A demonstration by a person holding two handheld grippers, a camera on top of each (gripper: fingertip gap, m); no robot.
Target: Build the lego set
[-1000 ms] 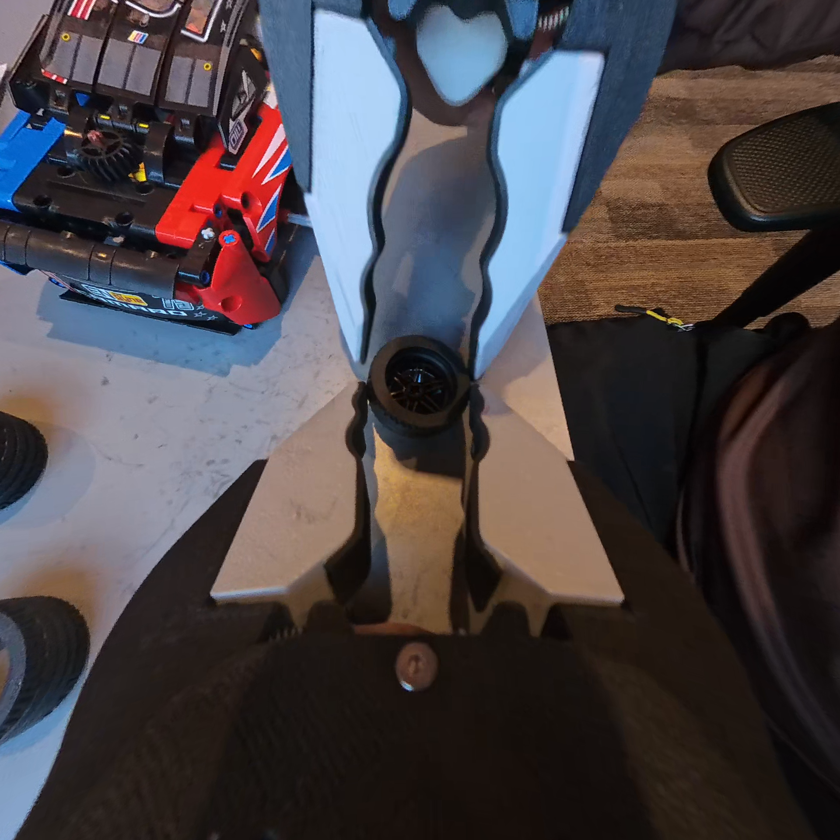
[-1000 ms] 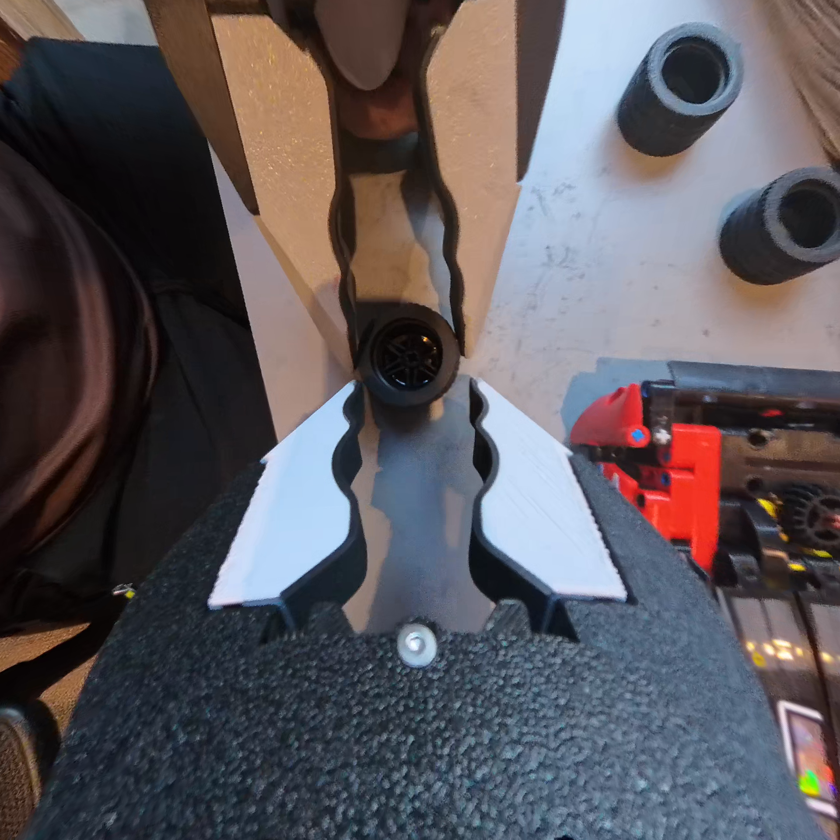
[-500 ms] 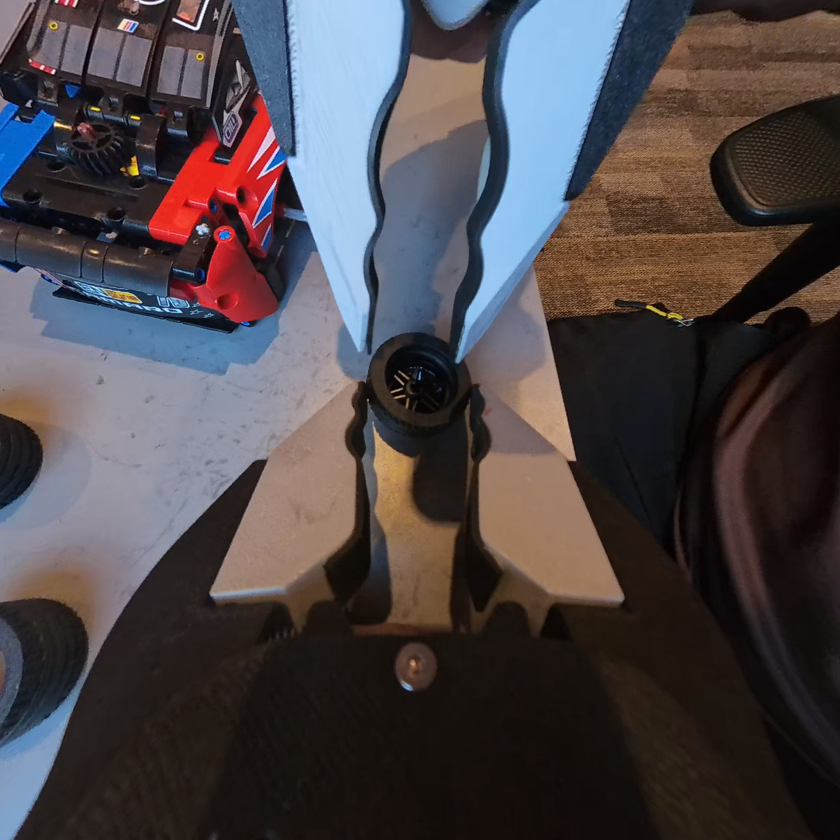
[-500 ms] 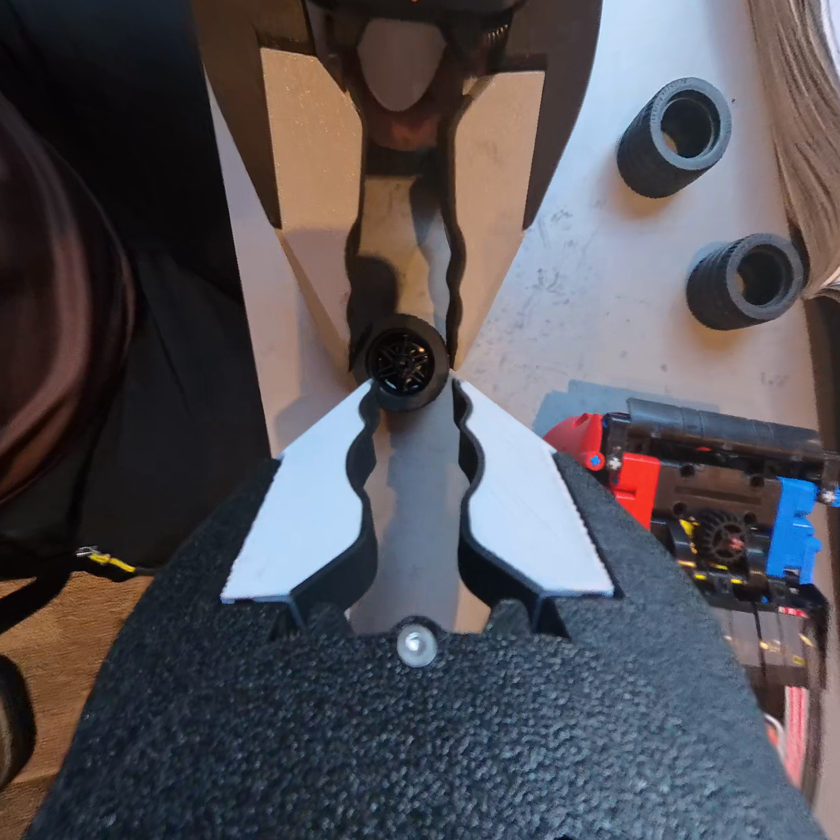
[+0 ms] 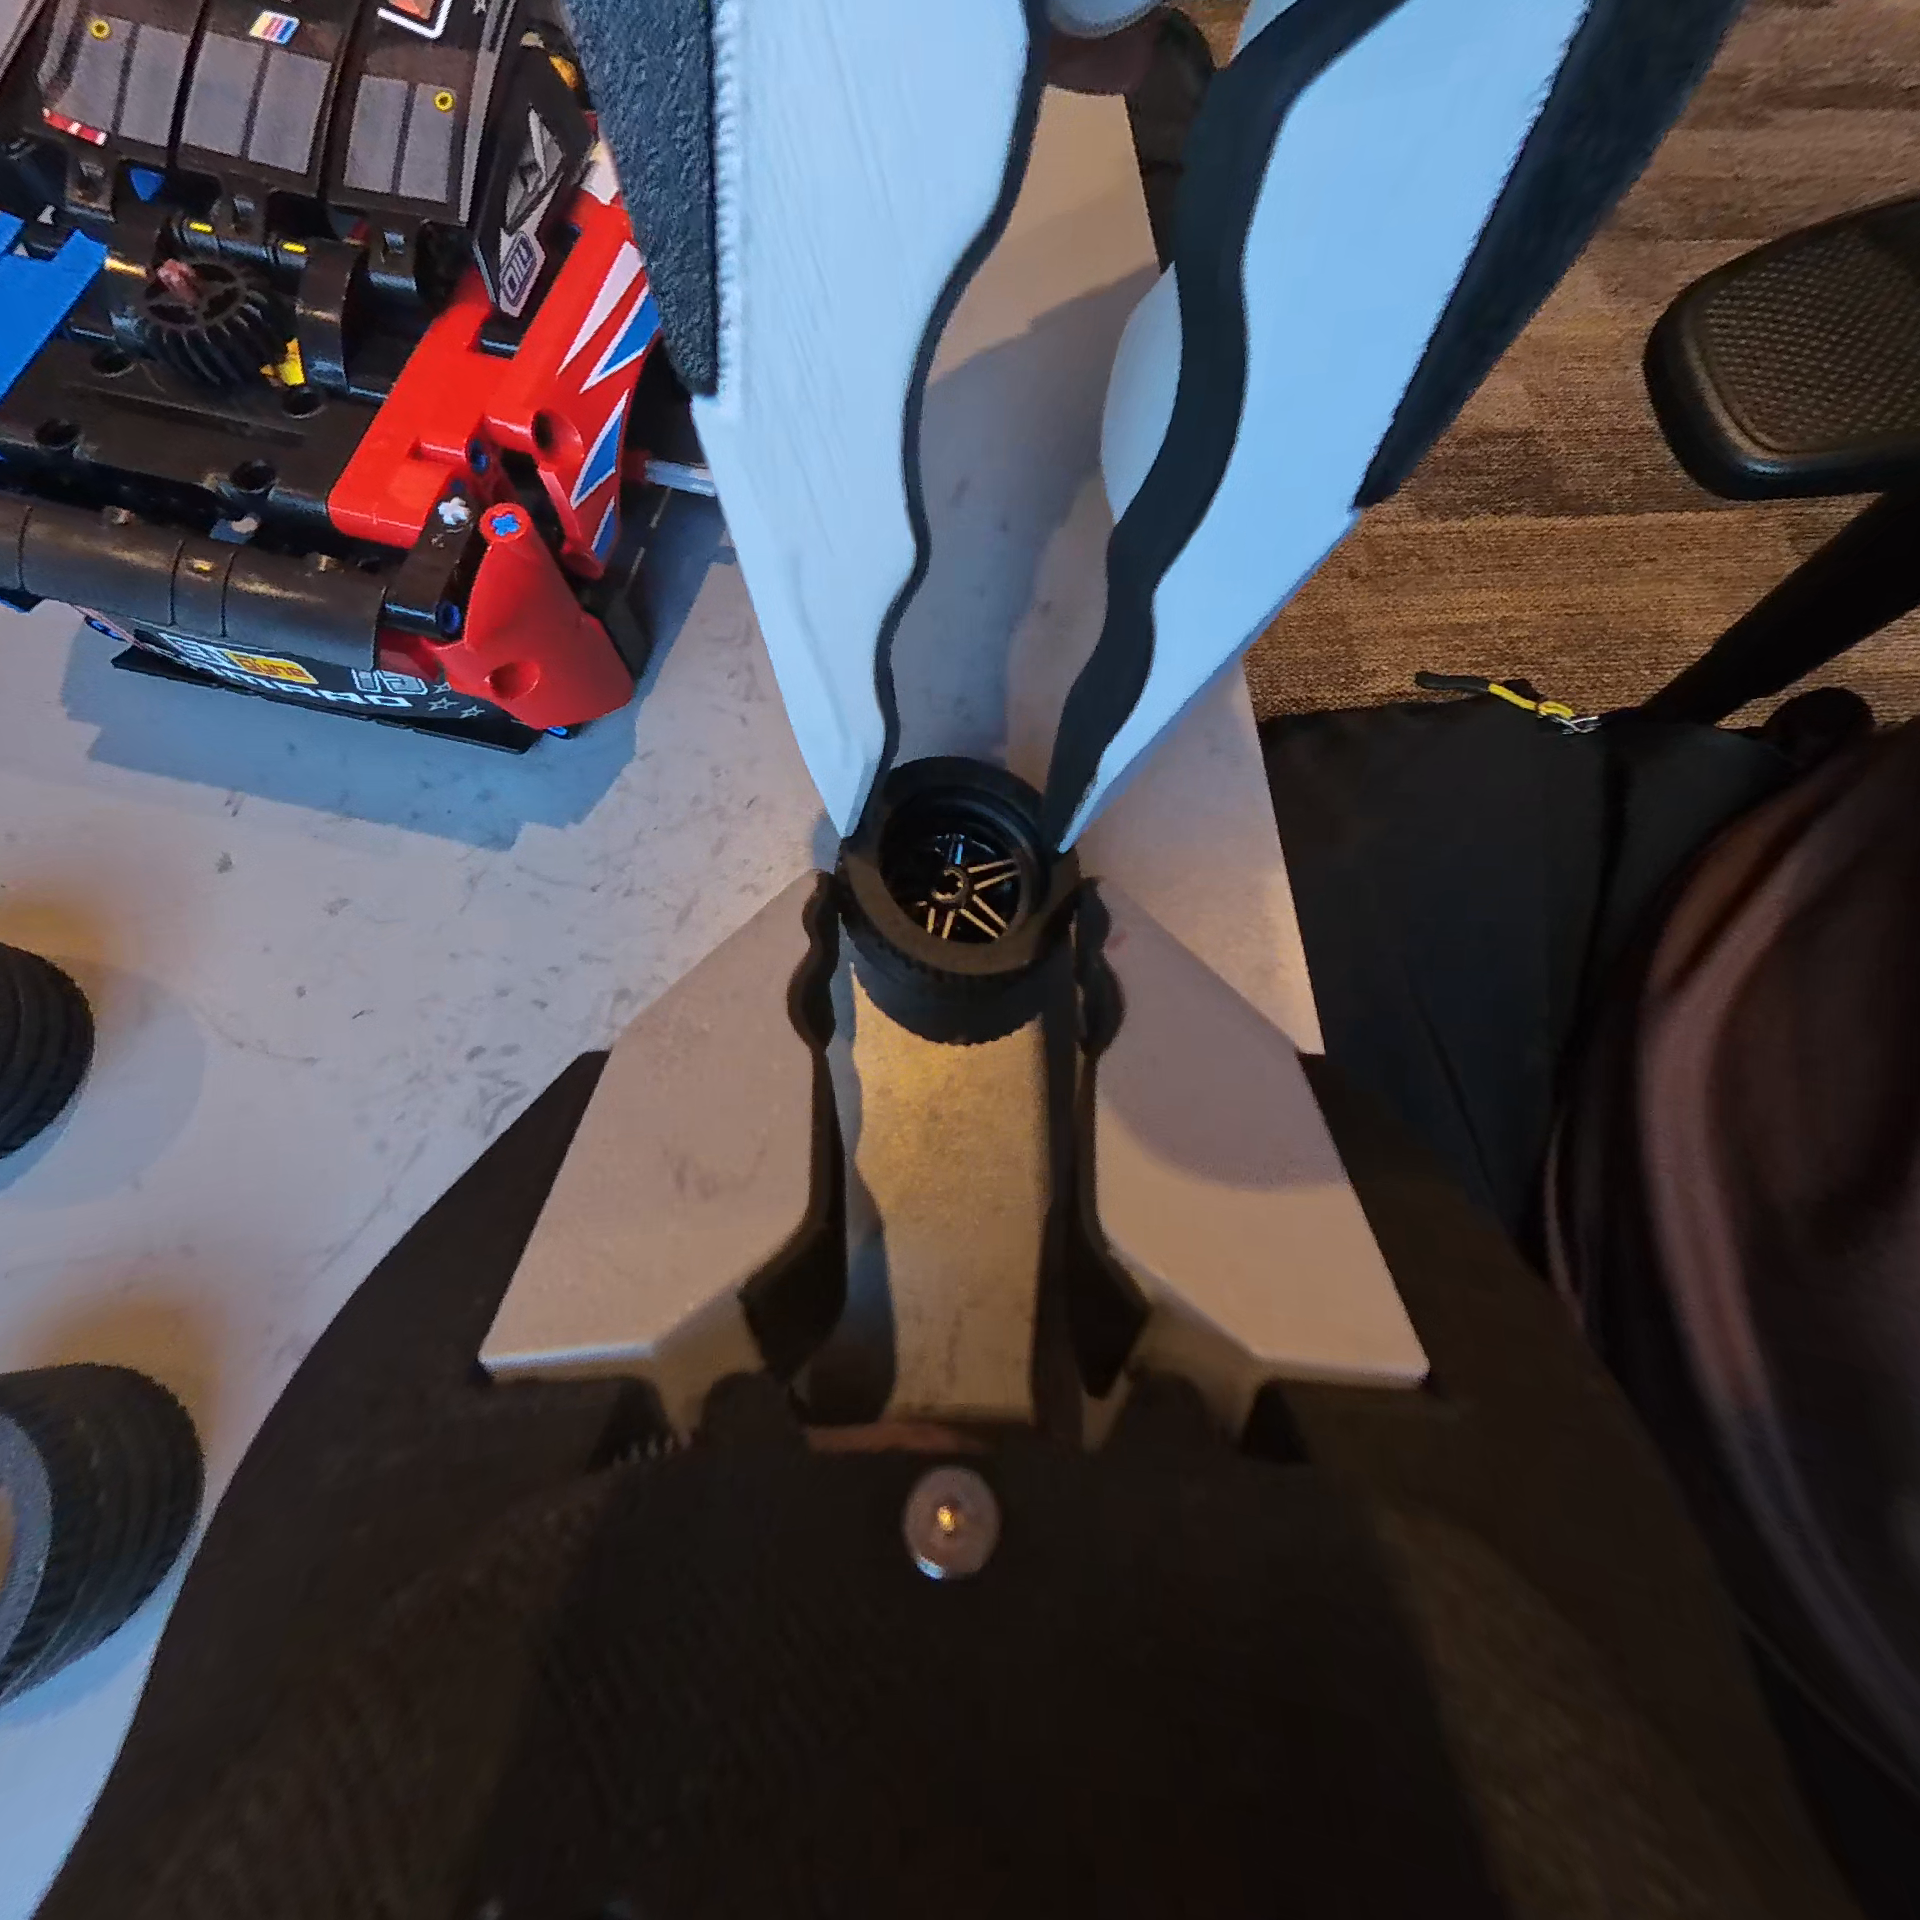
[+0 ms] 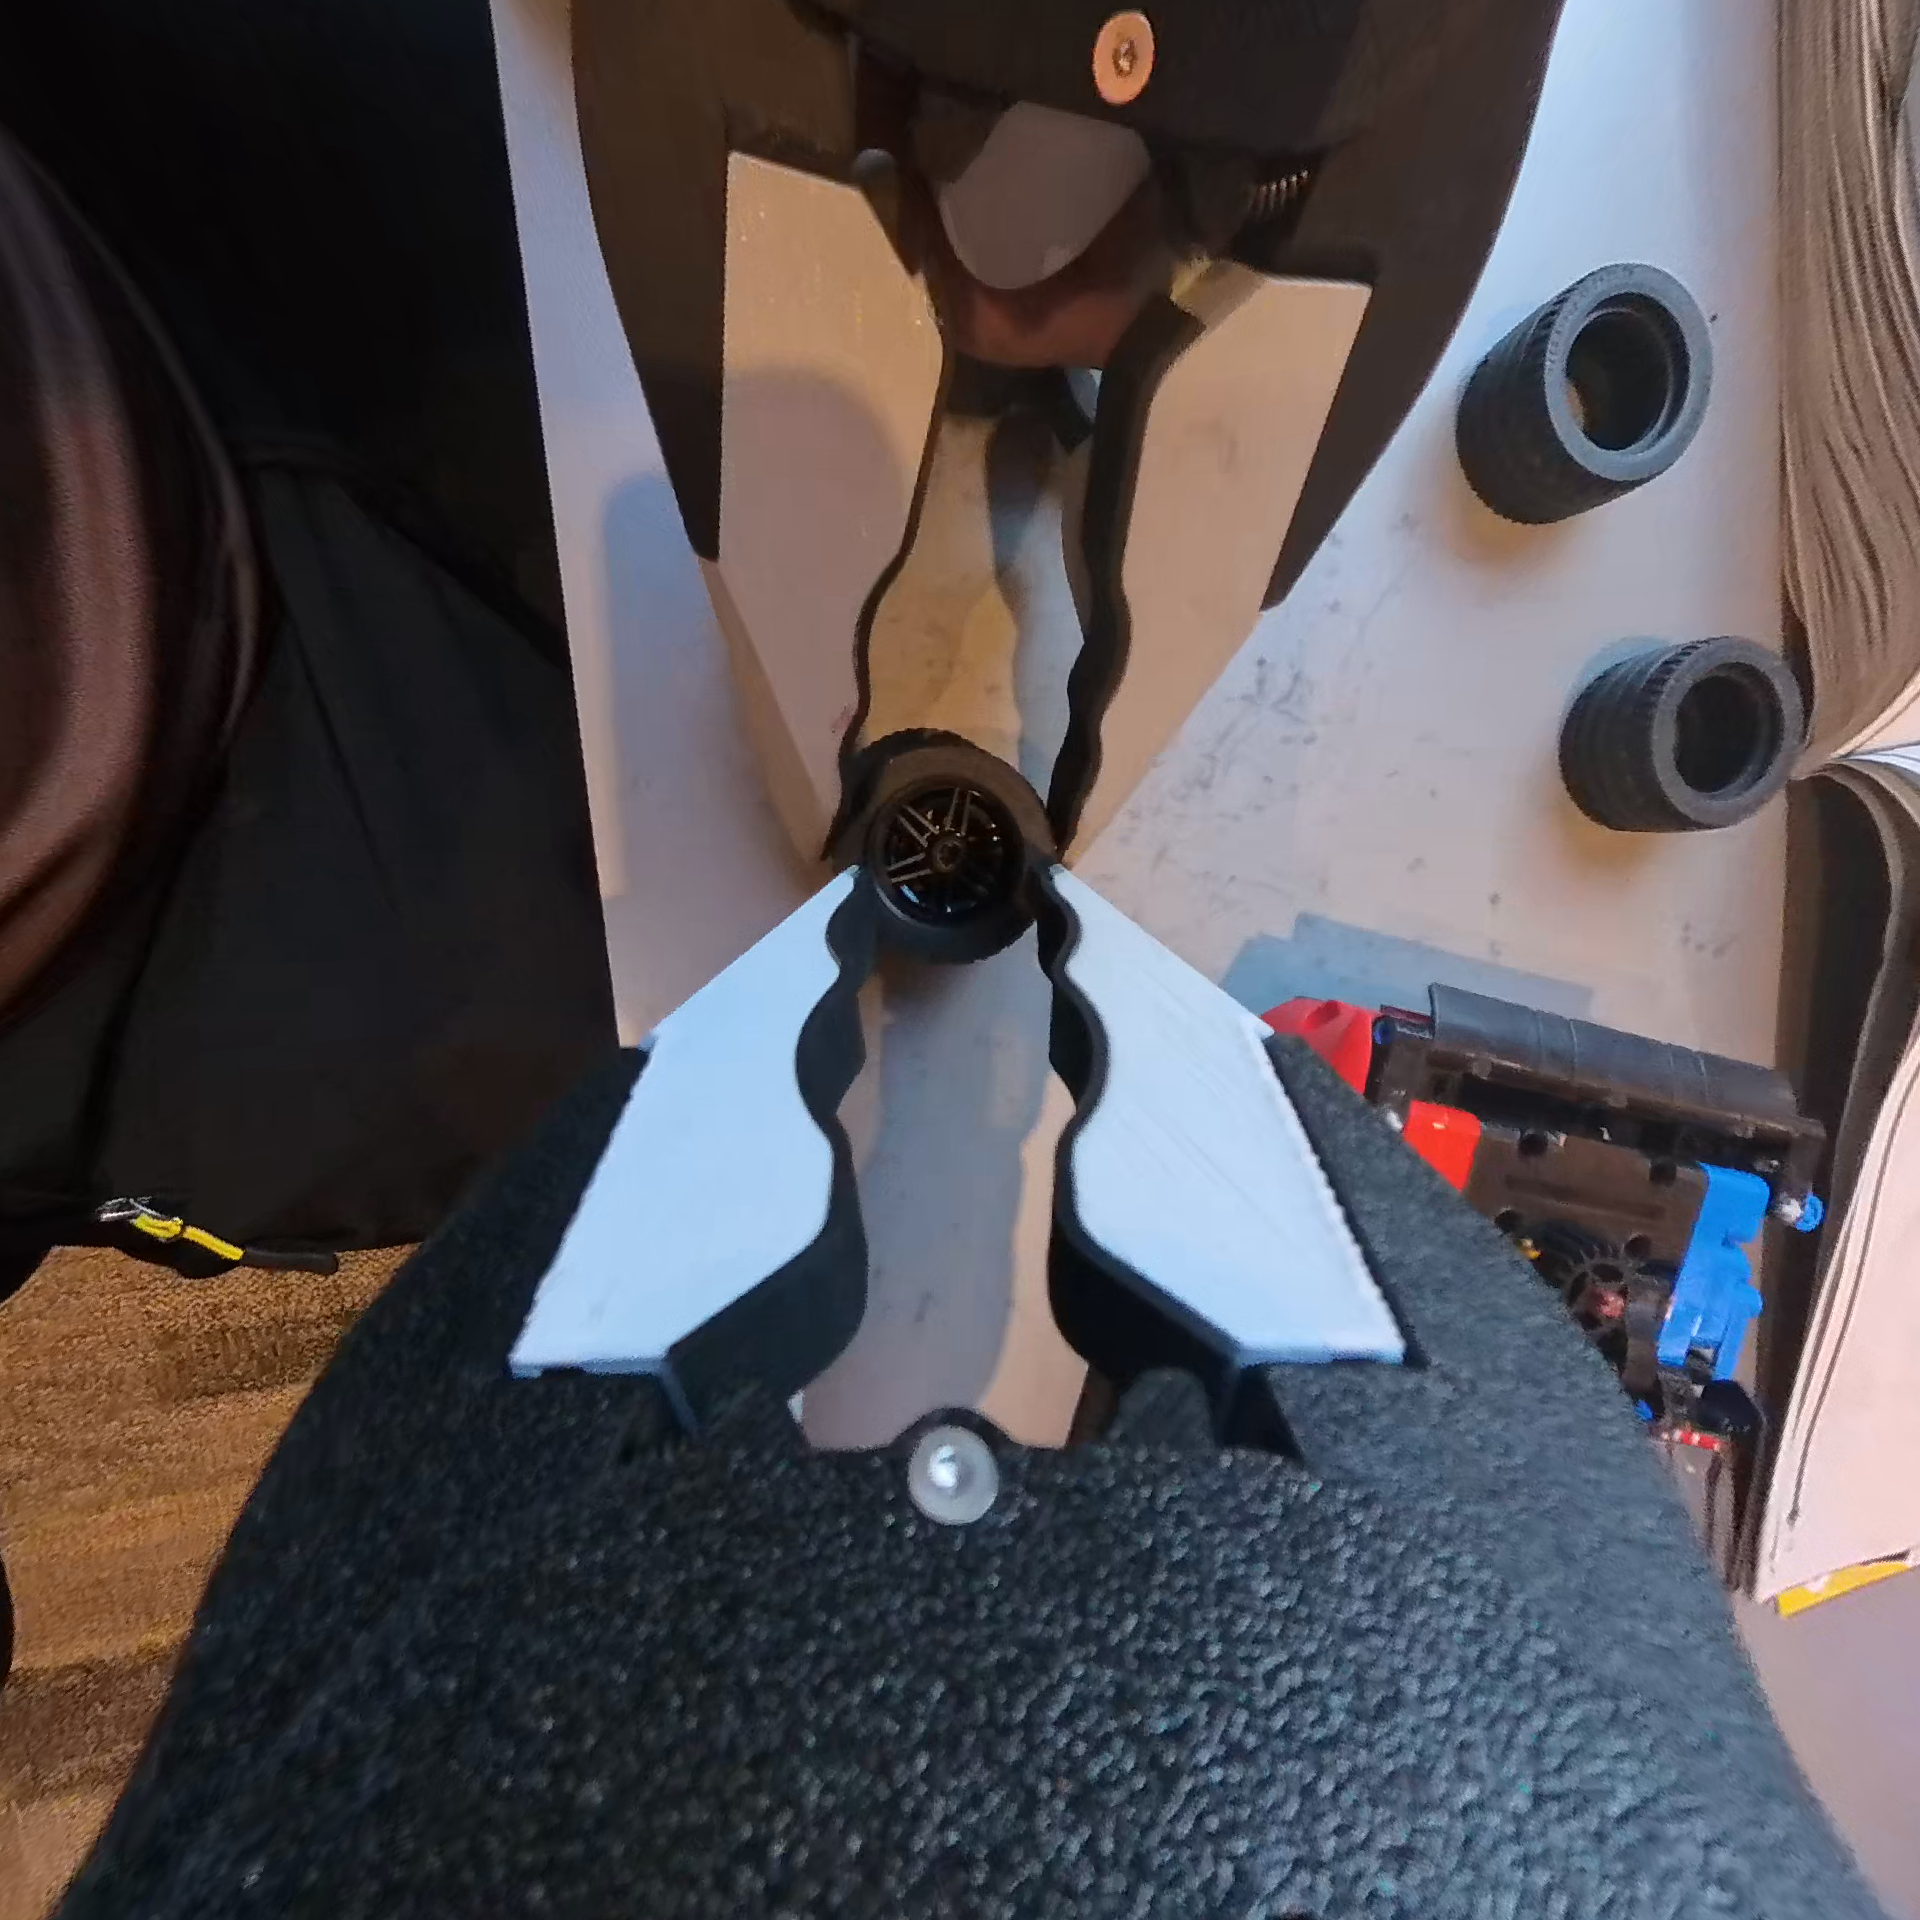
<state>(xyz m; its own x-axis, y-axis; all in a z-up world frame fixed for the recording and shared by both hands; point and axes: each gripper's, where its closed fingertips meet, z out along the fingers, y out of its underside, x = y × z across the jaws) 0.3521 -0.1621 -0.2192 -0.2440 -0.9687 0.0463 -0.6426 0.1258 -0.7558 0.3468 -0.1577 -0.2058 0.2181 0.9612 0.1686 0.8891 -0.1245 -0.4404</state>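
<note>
Black, spoked, one small wheel [image 5: 951, 904] is being clamped from opposite ends by the left gripper [image 5: 951, 940] and the right gripper [image 6: 951, 904], fingers closed on it above the pale, scuffed bench [image 5: 343, 935]. Two loose tyres [image 6: 1584, 405] and one stickered red-blue-black car model [image 5: 312, 416] are lying nearby; brown carpet [image 5: 1507, 540] is showing beyond.

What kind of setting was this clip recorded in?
Probably an office or study room rather than a workshop: a pale marbled desk at whose edge the work happens, brown carpet beyond it, and a black chair armrest. A stack of paper booklets lies beside the loose tyres.
</note>
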